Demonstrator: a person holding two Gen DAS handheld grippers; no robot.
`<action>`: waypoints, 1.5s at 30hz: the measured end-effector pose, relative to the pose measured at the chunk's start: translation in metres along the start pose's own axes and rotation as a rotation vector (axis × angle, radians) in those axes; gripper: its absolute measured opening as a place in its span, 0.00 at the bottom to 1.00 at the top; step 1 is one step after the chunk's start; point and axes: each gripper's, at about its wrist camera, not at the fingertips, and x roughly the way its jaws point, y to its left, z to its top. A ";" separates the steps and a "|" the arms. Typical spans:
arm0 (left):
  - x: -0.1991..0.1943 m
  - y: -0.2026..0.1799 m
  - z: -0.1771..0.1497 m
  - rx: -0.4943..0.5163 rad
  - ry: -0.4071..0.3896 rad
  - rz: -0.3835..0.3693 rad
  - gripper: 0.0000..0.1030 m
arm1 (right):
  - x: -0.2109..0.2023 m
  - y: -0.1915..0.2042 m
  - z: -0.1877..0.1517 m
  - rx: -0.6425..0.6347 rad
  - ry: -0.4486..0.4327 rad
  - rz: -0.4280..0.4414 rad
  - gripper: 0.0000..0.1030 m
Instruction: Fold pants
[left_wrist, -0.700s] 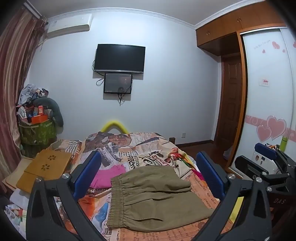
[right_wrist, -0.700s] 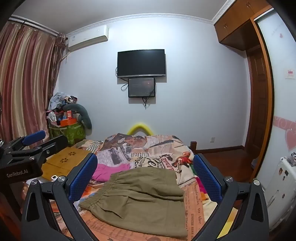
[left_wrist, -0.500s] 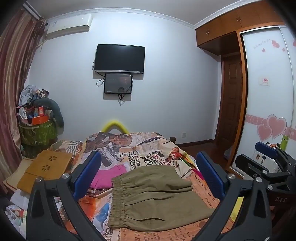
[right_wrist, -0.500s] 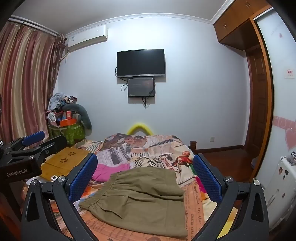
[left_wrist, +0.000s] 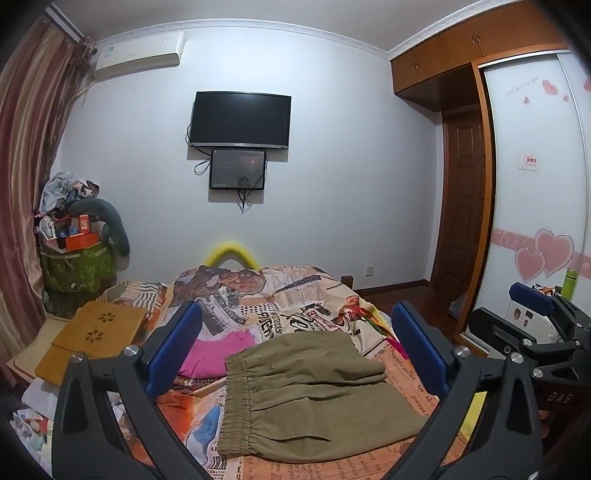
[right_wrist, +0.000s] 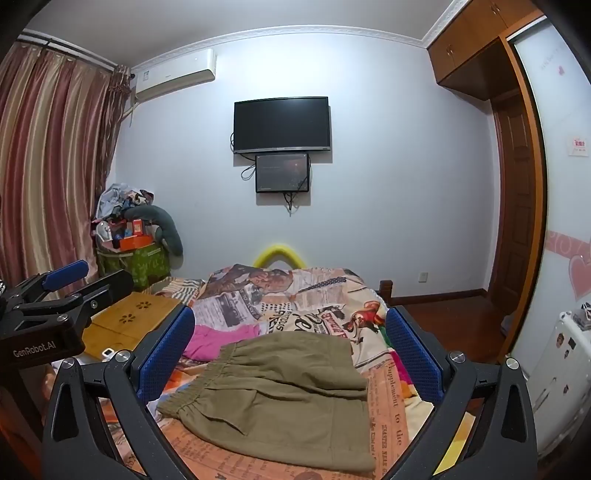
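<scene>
The olive-green pants (left_wrist: 306, 398) lie folded into a compact rectangle on the bed, elastic waistband to the left; they also show in the right wrist view (right_wrist: 284, 398). My left gripper (left_wrist: 295, 350) is open and empty, held above and in front of the pants. My right gripper (right_wrist: 290, 354) is open and empty, likewise above the pants. Neither touches the cloth. The right gripper shows at the right edge of the left wrist view (left_wrist: 543, 325), the left gripper at the left edge of the right wrist view (right_wrist: 55, 306).
A printed bedspread (left_wrist: 295, 295) covers the bed. A pink garment (left_wrist: 214, 354) lies left of the pants. A wooden lap table (left_wrist: 96, 332) sits at the bed's left. A cluttered green bin (left_wrist: 74, 266) stands by the curtain. A wardrobe (left_wrist: 535, 221) is at the right.
Both grippers have stayed open and nearly still; the view has shifted only very slightly. The pants have not moved.
</scene>
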 end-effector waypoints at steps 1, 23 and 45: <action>0.000 0.000 0.000 0.000 0.000 0.000 1.00 | 0.000 0.000 0.000 0.000 0.000 0.001 1.00; 0.003 0.004 -0.003 -0.011 0.001 0.008 1.00 | 0.000 -0.007 0.000 0.009 -0.002 -0.008 1.00; 0.006 0.004 -0.005 -0.006 0.000 0.017 1.00 | -0.001 -0.007 0.002 0.012 -0.004 -0.009 1.00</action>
